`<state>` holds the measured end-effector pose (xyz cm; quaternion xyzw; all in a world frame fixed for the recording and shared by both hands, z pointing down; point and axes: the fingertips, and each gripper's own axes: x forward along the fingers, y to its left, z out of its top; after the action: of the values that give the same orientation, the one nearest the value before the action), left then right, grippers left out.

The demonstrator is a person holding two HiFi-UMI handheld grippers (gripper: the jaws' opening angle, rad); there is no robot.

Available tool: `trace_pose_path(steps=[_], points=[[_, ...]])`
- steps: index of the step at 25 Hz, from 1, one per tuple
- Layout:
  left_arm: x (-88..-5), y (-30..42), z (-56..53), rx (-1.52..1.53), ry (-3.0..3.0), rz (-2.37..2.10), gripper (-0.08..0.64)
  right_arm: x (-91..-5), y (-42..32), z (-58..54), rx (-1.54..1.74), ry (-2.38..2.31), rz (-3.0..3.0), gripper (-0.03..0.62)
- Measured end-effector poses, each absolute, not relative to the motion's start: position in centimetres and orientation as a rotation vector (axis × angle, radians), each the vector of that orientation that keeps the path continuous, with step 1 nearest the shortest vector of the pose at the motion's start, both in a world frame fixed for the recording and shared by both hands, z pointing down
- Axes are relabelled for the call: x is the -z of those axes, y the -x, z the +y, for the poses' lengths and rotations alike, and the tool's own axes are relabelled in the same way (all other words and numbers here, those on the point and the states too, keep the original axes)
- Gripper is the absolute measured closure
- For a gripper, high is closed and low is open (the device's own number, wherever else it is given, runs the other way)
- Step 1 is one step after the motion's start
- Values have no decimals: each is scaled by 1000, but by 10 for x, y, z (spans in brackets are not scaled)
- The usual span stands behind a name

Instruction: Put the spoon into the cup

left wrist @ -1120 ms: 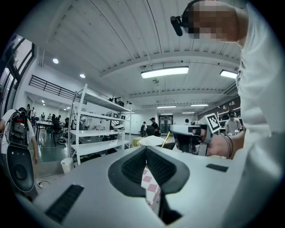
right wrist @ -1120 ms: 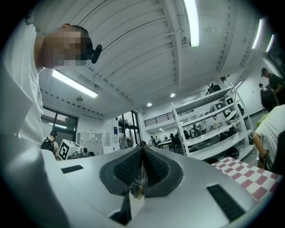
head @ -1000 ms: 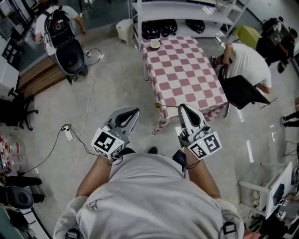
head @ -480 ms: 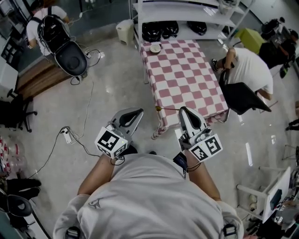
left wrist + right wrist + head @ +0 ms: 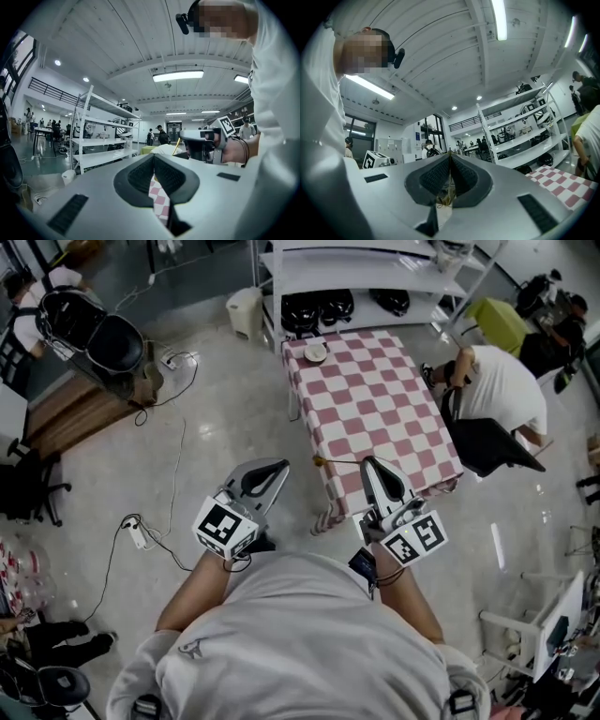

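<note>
A white cup point(image 5: 315, 352) stands on the far left corner of the table with the red-and-white checked cloth point(image 5: 394, 418). My right gripper point(image 5: 368, 462) hangs over the table's near edge, shut on a thin spoon point(image 5: 336, 461) that points left with a yellowish end. The left gripper view shows that spoon point(image 5: 176, 146) as a yellow sliver beside the right gripper point(image 5: 201, 138). My left gripper point(image 5: 274, 466) is over the floor left of the table, shut and holding nothing. In their own views both pairs of jaws meet at the tip: left gripper point(image 5: 153, 157), right gripper point(image 5: 450, 155).
A white shelf unit point(image 5: 375, 268) with dark helmets stands behind the table. A person in white point(image 5: 502, 381) sits on a black chair point(image 5: 483, 442) at the table's right side. A bin point(image 5: 244, 307) and a power strip with cables point(image 5: 139, 507) lie on the floor to the left.
The table has come slightly nearer and shifted in the head view. Both grippers keep the same pose, the right still holding the spoon.
</note>
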<state>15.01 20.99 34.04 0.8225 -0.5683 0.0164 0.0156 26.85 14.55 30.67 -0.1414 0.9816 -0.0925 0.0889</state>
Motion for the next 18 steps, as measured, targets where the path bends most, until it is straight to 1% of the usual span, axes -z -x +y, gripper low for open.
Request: trace_pose_path(steps=[5,10,15,18], points=[[-332,-110,221,-72,-2583,-1760,546,-301,-231,152,264,440,2901,558],[-322,-24,211,-108,-2576,-1775,546,-293,-157,134,248,470,2891,558],[-329,-15,219,-128,-2539,-1750,546,-302,-153,130,302,498,2875,558],[-335,19,221,-113,-2524,-1736,546,-307,-116,131,313,494,2898,558]])
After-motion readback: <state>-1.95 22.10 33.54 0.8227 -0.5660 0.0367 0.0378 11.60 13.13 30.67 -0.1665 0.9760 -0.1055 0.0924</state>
